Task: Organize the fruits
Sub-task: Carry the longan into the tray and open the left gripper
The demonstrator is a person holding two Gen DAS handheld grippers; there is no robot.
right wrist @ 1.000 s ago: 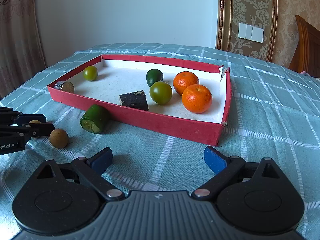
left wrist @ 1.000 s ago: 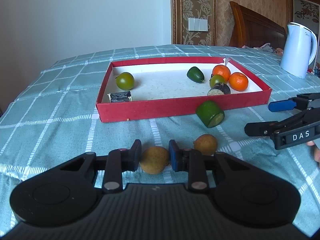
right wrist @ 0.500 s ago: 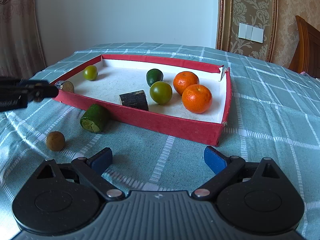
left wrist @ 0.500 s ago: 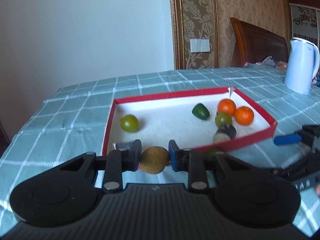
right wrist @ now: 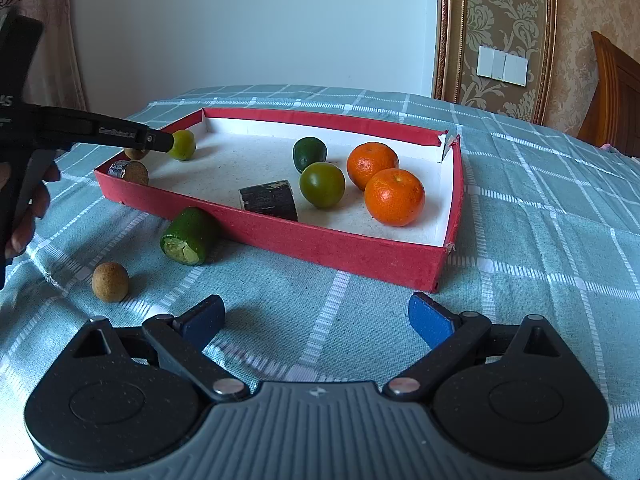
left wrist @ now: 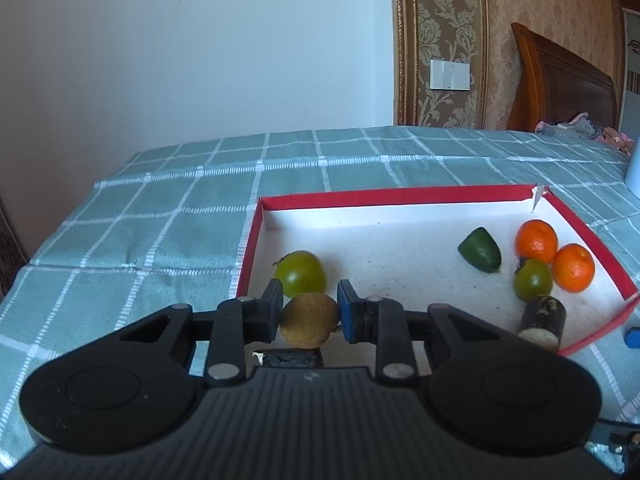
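**Brown fruit carried over the tray**

The left gripper [left wrist: 308, 312], partly lettered "AS" in the right wrist view, pinches a brown fruit [left wrist: 308, 320] and has moved from the tablecloth [right wrist: 540, 208] to above the red tray [right wrist: 320, 246]. The right gripper [right wrist: 316, 318] stays spread and empty.

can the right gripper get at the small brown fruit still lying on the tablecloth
Probably yes. The right gripper is open and empty, and the small brown fruit lies on bare tablecloth just ahead to its left, outside the red tray, with nothing between them.
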